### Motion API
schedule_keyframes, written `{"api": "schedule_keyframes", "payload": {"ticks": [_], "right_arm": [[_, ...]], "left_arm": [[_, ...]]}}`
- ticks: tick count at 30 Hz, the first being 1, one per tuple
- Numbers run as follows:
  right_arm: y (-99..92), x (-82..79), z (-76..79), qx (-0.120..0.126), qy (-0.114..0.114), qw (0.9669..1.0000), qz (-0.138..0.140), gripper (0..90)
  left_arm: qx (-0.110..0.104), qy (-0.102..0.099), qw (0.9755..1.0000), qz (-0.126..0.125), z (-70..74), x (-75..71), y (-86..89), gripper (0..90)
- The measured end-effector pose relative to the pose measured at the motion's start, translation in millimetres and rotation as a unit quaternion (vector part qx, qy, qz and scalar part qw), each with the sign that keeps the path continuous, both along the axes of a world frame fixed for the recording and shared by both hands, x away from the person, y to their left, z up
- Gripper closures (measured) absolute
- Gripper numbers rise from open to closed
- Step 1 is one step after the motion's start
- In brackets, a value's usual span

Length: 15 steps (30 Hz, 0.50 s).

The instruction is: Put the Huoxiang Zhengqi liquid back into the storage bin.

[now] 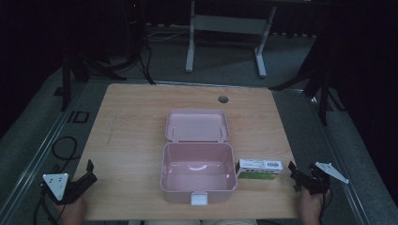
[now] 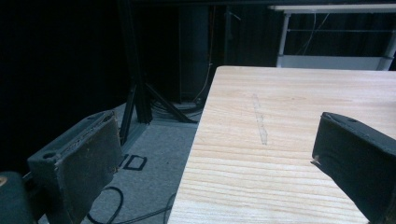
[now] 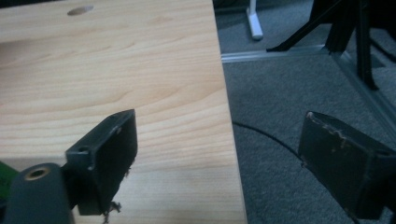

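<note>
We carry two black hand-held grippers: the left hand-held gripper [image 1: 88, 174] and the right hand-held gripper [image 1: 294, 172]. Each bears a grey three-cornered plate and trails a black cable. Our jaw pads look worn, frayed at edges, with round screw holes.

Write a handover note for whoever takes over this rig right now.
Left claw: open, empty, at the table's near left corner.
Right claw: open, empty, at the near right edge, just right of the carton.
Pink box: near middle of the table, lid swung open and lying back, nothing visible inside.
Carton: white and green, lying flat on the table against the box's right side.
Done: box is open.
Left: probably the right claw picks up the carton and puts it in the box, then the lid gets shut. Nothing is gripped yet.
</note>
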State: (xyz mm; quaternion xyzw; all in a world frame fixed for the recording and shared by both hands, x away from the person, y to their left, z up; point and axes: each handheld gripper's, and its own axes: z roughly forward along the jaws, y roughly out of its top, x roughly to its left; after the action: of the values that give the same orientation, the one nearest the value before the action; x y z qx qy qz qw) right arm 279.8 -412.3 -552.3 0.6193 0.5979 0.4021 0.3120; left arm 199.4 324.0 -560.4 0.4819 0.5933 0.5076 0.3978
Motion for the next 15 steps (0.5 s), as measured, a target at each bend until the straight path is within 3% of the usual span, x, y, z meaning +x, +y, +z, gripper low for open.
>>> {"api": "schedule_keyframes", "payload": {"ticks": [5,10,15], "right_arm": [[1.7,1.8,0.1,-0.006,0.012,0.9997,0.018,12.1],[-3.9,5.5,0.3,0.012,0.031,0.9982,0.049,11.9],[-10.3,5.3,1.8,0.000,0.050,0.9940,0.098,11.8]], "left_arm": [[-0.003,-0.001,1.0000,-0.005,0.0,0.1,0.8,1.7],[-0.005,0.001,0.9999,-0.009,0.1,0.3,1.8,1.6],[-0.007,-0.001,0.9999,-0.013,0.1,0.4,2.6,1.6]]}}
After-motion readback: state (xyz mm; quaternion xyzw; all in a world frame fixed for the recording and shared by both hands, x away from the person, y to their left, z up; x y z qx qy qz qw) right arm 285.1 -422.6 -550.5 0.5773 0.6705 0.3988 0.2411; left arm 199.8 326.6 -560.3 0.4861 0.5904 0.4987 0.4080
